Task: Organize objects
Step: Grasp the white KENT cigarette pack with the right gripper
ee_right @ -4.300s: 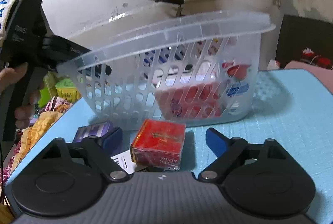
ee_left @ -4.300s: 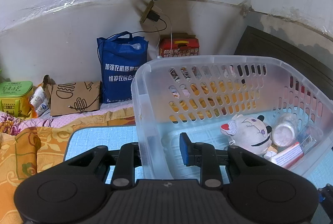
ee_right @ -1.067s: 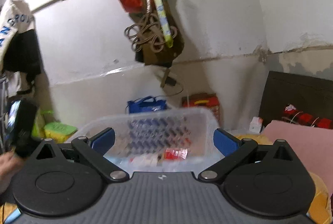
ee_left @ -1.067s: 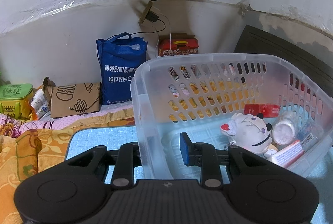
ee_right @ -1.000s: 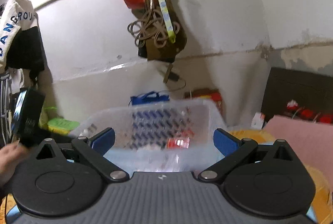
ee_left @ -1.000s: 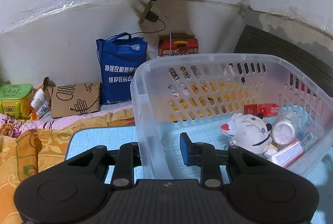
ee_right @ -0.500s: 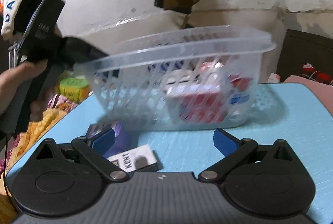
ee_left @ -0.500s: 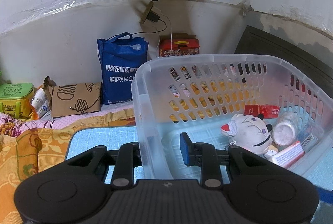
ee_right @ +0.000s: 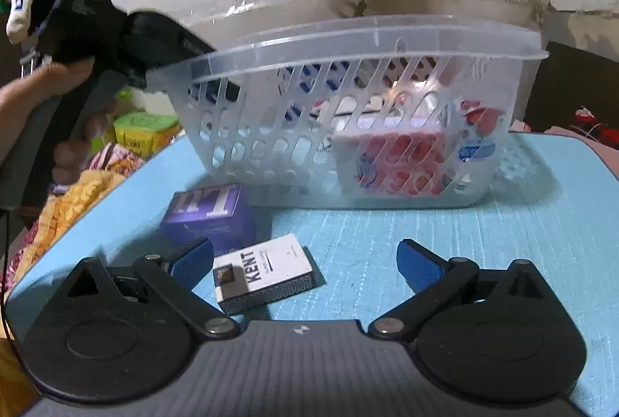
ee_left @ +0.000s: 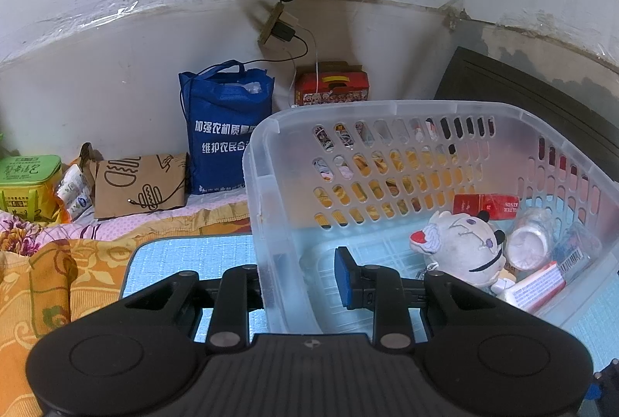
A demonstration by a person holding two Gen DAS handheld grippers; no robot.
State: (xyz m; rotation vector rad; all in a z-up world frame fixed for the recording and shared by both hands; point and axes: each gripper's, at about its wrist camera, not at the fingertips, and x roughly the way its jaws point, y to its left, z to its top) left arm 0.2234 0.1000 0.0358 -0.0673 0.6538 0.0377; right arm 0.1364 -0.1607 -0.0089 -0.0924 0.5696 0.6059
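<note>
Left gripper (ee_left: 300,275) is clamped on the near wall of the translucent slotted plastic basket (ee_left: 271,161), one finger outside and the blue-padded one inside, steadying it on the light-blue textured mat (ee_left: 185,258). Inside the basket, at 2 o'clock from that gripper: a white plush toy with red mouth (ee_left: 460,246), a flat red cigarette pack (ee_left: 485,204) behind it, a small clear jar (ee_left: 528,241), and a red-and-white tube-like pack (ee_left: 536,285).

Right gripper (ee_right: 305,264) hovers low over the mat, jaws spread wide, nothing held. Going left to right in its view: the purple cardboard box (ee_right: 211,213) sits at 10 o'clock, just beyond the left blue pad. The white KENT cigarette pack (ee_right: 265,271) lies flat at about 9 o'clock, just inside the left finger, well left of centre. Its long axis runs roughly 8-to-2 o'clock, skewed against the jaw line. The right pad has only bare mat beside it.

Judgement: the right gripper is the nearer one and free, so the KENT pack looks like the next pick. A shift left plus a slight twist would square the jaws across its short sides. The basket stands at 12 o'clock, well apart.
</note>
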